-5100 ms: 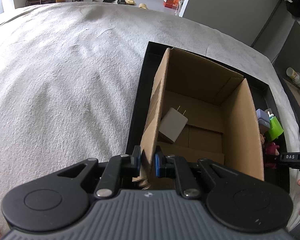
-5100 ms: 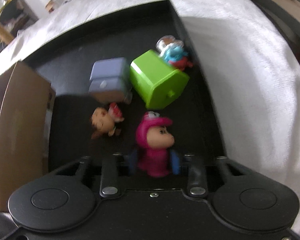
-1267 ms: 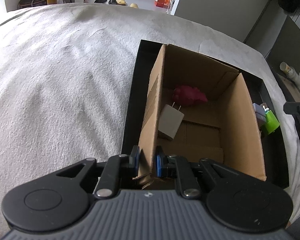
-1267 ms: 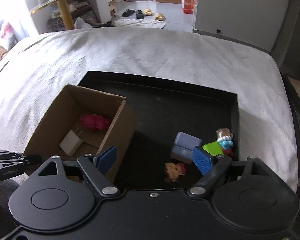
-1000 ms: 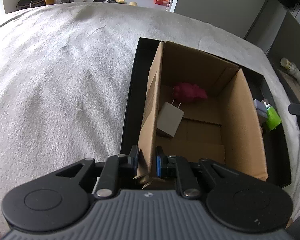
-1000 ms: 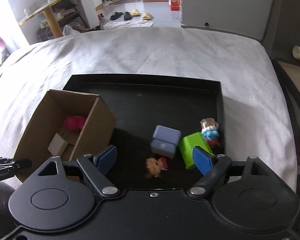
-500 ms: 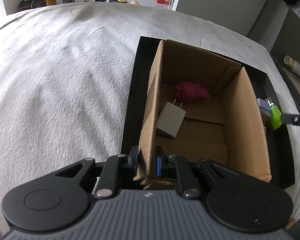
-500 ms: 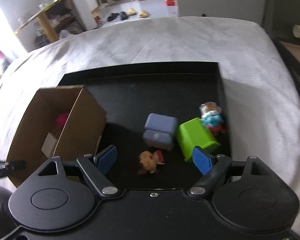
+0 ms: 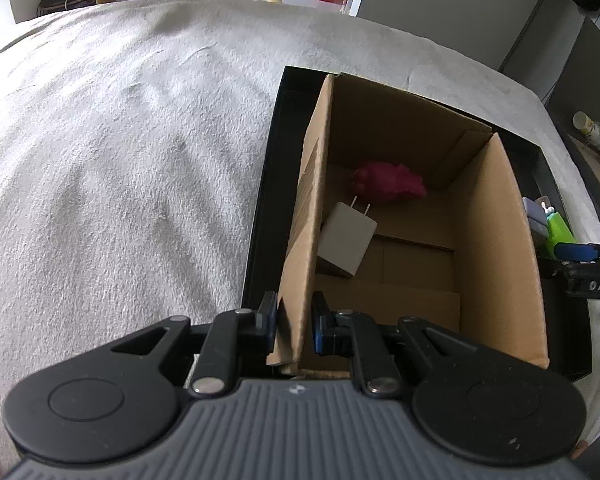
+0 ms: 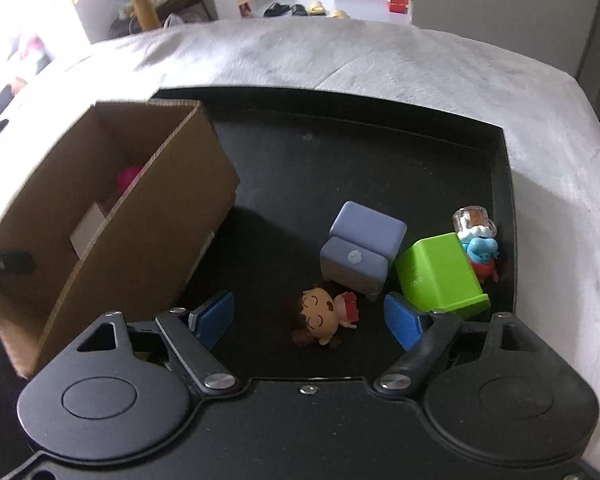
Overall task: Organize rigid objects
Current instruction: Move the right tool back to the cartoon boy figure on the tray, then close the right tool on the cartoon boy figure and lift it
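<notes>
A white blanket (image 9: pixel 120 160) covers the bed, and a black tray (image 10: pixel 340 152) lies on it. A cardboard box (image 9: pixel 492 240) stands at the tray's left end, the left gripper (image 9: pixel 294 322) clamped on its near wall; inside lie a white charger (image 9: pixel 346 240) and a pink toy (image 9: pixel 388 187). On the tray's right part sit a green block (image 10: pixel 440 272), a purple sofa toy (image 10: pixel 360 248), a blue figure (image 10: pixel 480 248) and a small doll (image 10: pixel 322 316). The right gripper (image 10: pixel 310 320) hovers over the doll, jaws wide, closing, not touching it.
</notes>
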`<state>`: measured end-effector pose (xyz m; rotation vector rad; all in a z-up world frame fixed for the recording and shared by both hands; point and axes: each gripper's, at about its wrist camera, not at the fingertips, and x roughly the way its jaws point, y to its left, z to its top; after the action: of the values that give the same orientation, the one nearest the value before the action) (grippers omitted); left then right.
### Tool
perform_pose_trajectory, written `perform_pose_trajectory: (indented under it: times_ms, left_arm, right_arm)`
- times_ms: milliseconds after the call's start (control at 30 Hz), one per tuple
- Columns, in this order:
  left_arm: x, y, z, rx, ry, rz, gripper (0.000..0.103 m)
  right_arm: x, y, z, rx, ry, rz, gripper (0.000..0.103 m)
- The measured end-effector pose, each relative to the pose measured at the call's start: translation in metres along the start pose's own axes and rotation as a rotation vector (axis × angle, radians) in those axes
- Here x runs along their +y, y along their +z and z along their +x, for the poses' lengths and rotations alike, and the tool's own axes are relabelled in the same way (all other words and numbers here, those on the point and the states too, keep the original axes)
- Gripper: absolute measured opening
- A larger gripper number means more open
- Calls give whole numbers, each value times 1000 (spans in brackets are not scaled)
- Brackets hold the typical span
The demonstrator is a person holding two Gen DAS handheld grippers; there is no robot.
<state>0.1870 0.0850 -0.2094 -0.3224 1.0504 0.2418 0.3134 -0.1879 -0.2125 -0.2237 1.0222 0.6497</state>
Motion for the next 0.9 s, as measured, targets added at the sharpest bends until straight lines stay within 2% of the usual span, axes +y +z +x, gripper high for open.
perform_pose_trajectory:
  times_ms: [233,400,433,467,900]
  left_arm:
    - [1,1,3,5,2,-10,15]
    - [1,0,2,1,1,-9,15]
    - [1,0,2,0,-1,-9,15]
    - [2,0,2,-2,-4,-10,15]
    - [1,2,0,-6,-3,-11,15]
  right_arm:
    - [9,-3,11,-2,-39,-71,77]
    - [9,-5,22,19,-73,-74,70]
    - [9,-5,23,23,-81,-73,62]
    - [9,-5,24,30,-79,-69,43]
    - [9,-6,-2,51,-30,-12,44]
